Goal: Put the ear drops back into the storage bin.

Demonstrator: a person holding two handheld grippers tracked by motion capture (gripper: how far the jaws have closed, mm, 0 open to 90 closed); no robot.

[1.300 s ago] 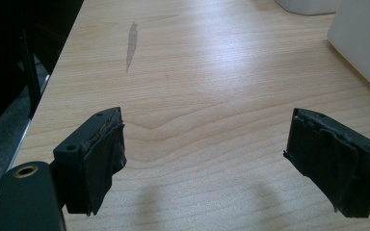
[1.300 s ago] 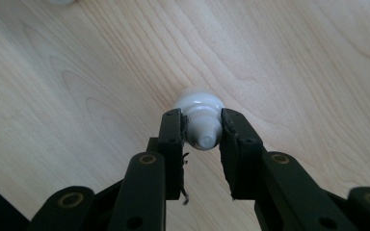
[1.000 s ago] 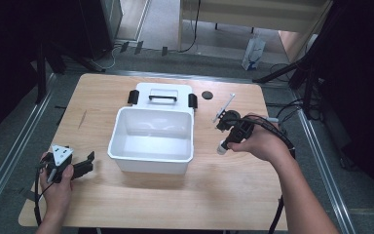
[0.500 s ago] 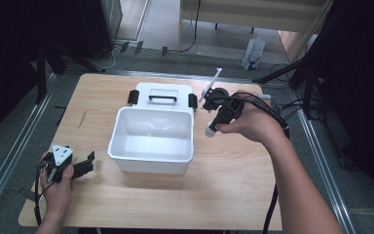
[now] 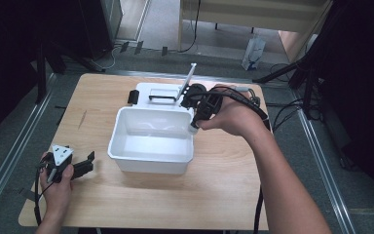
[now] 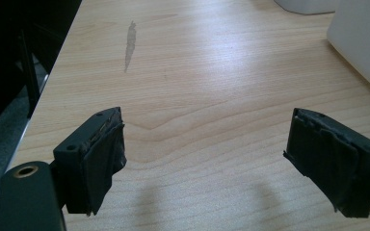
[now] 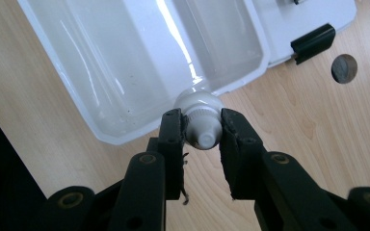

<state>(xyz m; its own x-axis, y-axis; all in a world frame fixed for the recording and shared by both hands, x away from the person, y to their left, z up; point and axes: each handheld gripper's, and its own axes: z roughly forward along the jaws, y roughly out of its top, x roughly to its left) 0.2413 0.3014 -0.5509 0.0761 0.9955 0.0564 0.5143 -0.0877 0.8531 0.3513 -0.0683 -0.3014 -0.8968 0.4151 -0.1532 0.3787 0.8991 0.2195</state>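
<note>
Right tool (image 7: 201, 132) pinching a white tube (image 7: 201, 120) at the edge of the white bin (image 5: 151, 146).

The tube is gripped near its cap end, its flat tail sticking up and away in the high view; it hangs over the bin's right rim — whether it touches the rim is hard to tell. Behind the bin lies its lid (image 5: 158, 92) with black clips. The left tool (image 5: 80, 168) rests low at the near left of the wooden surface (image 6: 197, 72), jaws spread wide with nothing between them — well apart from the bin.
</note>
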